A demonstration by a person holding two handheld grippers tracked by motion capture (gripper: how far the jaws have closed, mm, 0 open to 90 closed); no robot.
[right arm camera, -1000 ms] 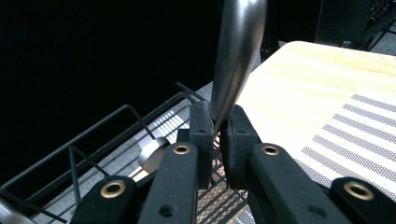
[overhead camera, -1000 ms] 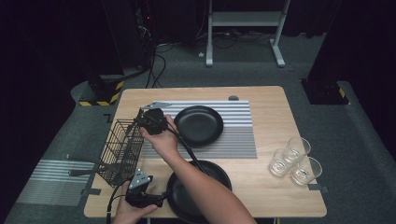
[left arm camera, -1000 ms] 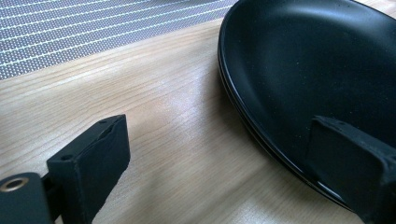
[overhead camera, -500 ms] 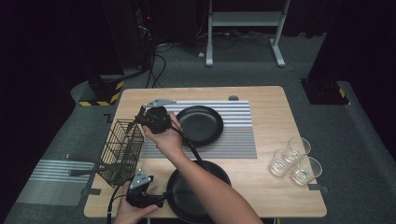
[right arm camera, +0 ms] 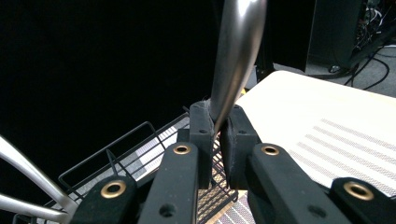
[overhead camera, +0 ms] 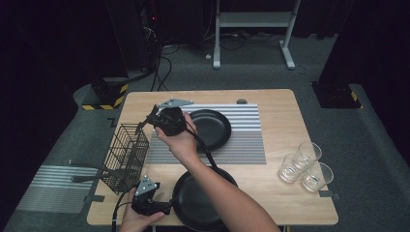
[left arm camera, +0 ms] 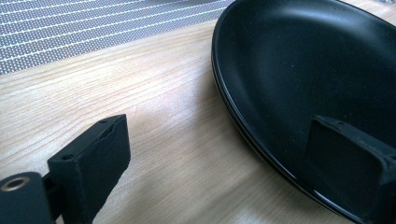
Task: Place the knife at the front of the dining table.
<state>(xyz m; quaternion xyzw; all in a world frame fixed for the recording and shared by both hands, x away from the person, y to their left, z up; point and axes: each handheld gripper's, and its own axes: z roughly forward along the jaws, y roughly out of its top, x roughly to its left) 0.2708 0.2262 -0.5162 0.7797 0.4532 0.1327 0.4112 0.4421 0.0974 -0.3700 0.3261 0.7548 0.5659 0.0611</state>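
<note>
the right gripper (right arm camera: 215,122) pinches a metal utensil handle (right arm camera: 233,56) above the wire basket (overhead camera: 126,157); the left gripper (left arm camera: 219,154), jaws spread, straddles the near black plate's (left arm camera: 308,70) rim on the tabletop (left arm camera: 154,116).

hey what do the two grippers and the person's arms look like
Both grippers, left and right, are black, each topped by a grey three-cornered plate and trailing a black cable. Their blocky jaws carry brass-coloured rivets. The forearms are bare, no sleeves.

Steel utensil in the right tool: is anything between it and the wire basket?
Nothing visible. The right tool is shut on the steel utensil just above the wire basket; open air between them.
</note>
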